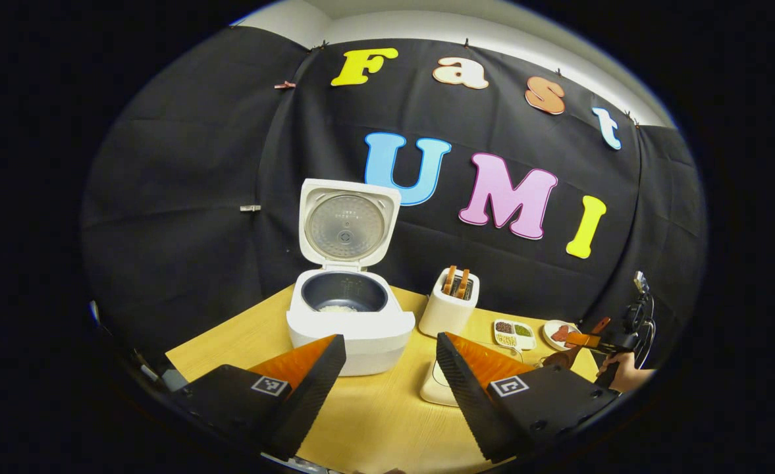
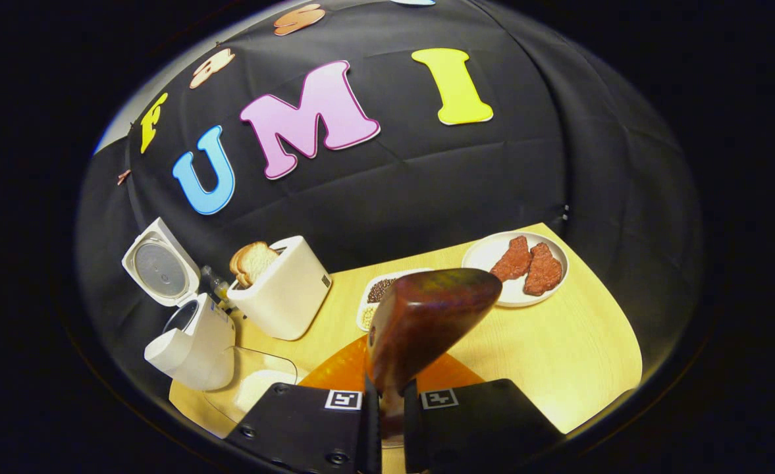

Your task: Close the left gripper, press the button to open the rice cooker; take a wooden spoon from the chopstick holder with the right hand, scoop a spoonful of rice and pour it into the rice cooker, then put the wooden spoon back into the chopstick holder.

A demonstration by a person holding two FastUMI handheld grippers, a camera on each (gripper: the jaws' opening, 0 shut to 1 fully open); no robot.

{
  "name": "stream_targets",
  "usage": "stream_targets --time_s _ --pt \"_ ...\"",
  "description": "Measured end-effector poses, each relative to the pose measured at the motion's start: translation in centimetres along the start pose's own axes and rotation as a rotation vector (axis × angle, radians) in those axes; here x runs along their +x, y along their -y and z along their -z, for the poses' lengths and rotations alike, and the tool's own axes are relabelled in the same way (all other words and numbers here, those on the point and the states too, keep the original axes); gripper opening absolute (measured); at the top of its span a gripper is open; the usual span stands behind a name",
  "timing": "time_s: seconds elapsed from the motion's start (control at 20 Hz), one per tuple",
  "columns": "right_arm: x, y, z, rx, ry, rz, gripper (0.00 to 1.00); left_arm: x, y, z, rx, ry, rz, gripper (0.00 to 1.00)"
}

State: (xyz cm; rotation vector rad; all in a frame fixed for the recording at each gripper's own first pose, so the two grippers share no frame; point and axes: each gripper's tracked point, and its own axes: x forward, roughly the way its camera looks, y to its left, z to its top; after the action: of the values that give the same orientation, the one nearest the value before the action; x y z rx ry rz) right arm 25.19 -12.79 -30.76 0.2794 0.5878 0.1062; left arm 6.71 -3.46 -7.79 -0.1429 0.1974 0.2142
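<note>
1. in the left gripper view the left gripper (image 1: 390,359) hangs low over the tabletop (image 1: 374,421) with its fingers wide apart and nothing between them.
2. straight ahead of it stands the rice cooker (image 1: 351,329), lid (image 1: 346,225) swung up and back, upright behind the pot.
3. the dark inner pot (image 1: 344,291) is open to view, with a small pale patch of rice (image 1: 338,308) at its bottom.
4. just right of the cooker stands a white toaster (image 1: 450,304) with two slices of toast poking out of its slots.
5. further right lie a small divided dish of grains (image 1: 514,334) and a white plate (image 1: 556,334) with reddish pieces on it.
6. at the far right edge a hand (image 1: 624,376) holds the right gripper (image 1: 585,340) above that end of the tabletop.
7. in the right gripper view the right gripper's fingers (image 2: 369,428) are clamped on the handle of the wooden spoon (image 2: 427,316), whose bowl rises up in front of the camera, tilted a little to the right.
8. whether the spoon's bowl carries anything i cannot tell; the side facing the camera is smooth, dark, glossy wood.
9. a clear-walled container (image 2: 249,385) with something white in it sits at the near left, beside the cooker.
</note>
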Motion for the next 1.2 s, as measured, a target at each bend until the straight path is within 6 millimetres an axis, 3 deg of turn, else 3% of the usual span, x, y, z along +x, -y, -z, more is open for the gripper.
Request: stream_targets --time_s 0.35,0.55,0.7,0.95,1.2 --pt "1.5 0.7 2.9 0.028 -0.067 0.006 0.18 -0.7 -0.2 0.1 -0.018 0.007 -0.042 0.96" --pt "0.5 0.7 2.5 0.022 -0.038 0.025 0.28 -0.7 -0.1 -0.1 -0.015 0.013 -0.027 0.96" --pt "-1.7 0.8 1.9 -0.004 -0.006 0.048 0.99 0.1 0.1 -0.7 -0.014 0.02 -0.002 0.96" --pt "-6.8 1.3 0.2 -0.117 0.097 0.136 0.99 2.2 0.0 -4.3 0.021 0.065 0.049 0.96" --pt "-12.8 0.7 -3.3 -0.268 0.223 0.193 0.98 5.9 -0.6 -10.9 0.076 0.133 0.068 0.96"
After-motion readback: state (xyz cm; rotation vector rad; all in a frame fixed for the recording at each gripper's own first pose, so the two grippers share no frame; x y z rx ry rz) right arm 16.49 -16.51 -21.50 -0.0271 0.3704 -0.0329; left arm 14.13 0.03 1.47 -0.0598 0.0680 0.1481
